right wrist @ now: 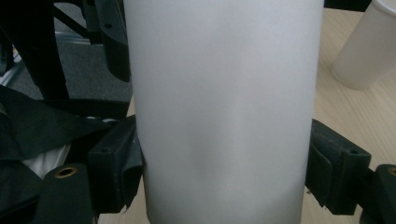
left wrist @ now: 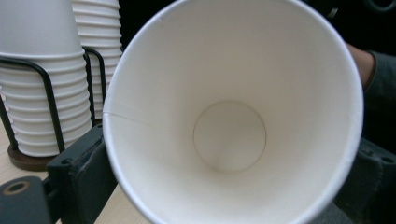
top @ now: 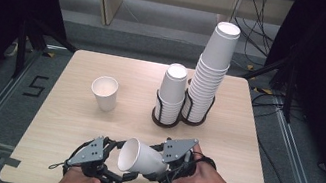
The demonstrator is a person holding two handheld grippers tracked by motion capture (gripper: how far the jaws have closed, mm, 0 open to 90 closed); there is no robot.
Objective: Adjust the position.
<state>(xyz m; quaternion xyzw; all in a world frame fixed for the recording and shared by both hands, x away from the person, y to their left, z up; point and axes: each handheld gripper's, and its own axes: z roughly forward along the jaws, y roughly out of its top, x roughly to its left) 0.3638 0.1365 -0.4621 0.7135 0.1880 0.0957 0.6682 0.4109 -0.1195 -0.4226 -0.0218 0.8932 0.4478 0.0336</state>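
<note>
A white paper cup [top: 141, 158] lies on its side in the air above the table's near edge, mouth toward the left. My right gripper [top: 160, 165] is shut on its body, with one black jaw pressed on each side of the cup [right wrist: 224, 116]. My left gripper [top: 116, 164] is at the cup's mouth and stands open. Its jaws sit wide on either side of the rim. In the left gripper view I look straight into the empty cup [left wrist: 229, 135] down to its round bottom.
A single white cup [top: 105, 92] stands upright at the middle left of the wooden table [top: 69, 120]. Two stacks of cups in black wire holders stand at the back right, a short stack [top: 171, 93] and a tall leaning stack [top: 210, 74].
</note>
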